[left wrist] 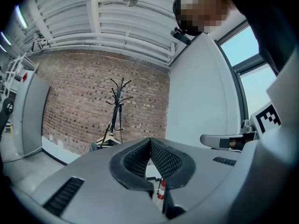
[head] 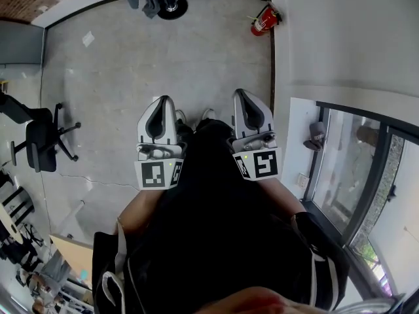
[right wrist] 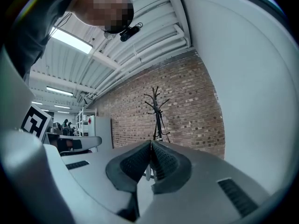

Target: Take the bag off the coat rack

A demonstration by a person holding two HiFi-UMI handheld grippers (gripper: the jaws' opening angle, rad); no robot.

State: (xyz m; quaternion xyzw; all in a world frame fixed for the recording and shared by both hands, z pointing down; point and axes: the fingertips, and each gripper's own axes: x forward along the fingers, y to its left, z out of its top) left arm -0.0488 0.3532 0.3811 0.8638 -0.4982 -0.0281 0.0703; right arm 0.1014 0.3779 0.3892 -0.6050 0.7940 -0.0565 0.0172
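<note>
- I stand in a bare room with a grey concrete floor [head: 163,64]. A brick wall [left wrist: 84,101] is ahead, and a white wall [left wrist: 201,101] meets it at the corner.
- I cannot pick out the bag for certain. In the left gripper view a pale shape [left wrist: 107,139] sits low by the foot of the coat rack [left wrist: 117,107], too small to name.
- The rack is a thin dark pole with hooked arms at the top. It stands against the brick, near that corner.
- A red fire extinguisher [head: 264,20] sits at the base of the white wall.
- Further out, a black office chair [head: 39,139] stands at my left and a window [head: 353,175] runs along my right.
- My left gripper [left wrist: 150,143] has its ribbed pads pressed flat together, with nothing between them.
- My right gripper [right wrist: 151,144] is the same — pads meeting in a single seam, empty.
- I hold both grippers level and side by side in front of my dark clothes. They point toward the rack, well apart from it.
</note>
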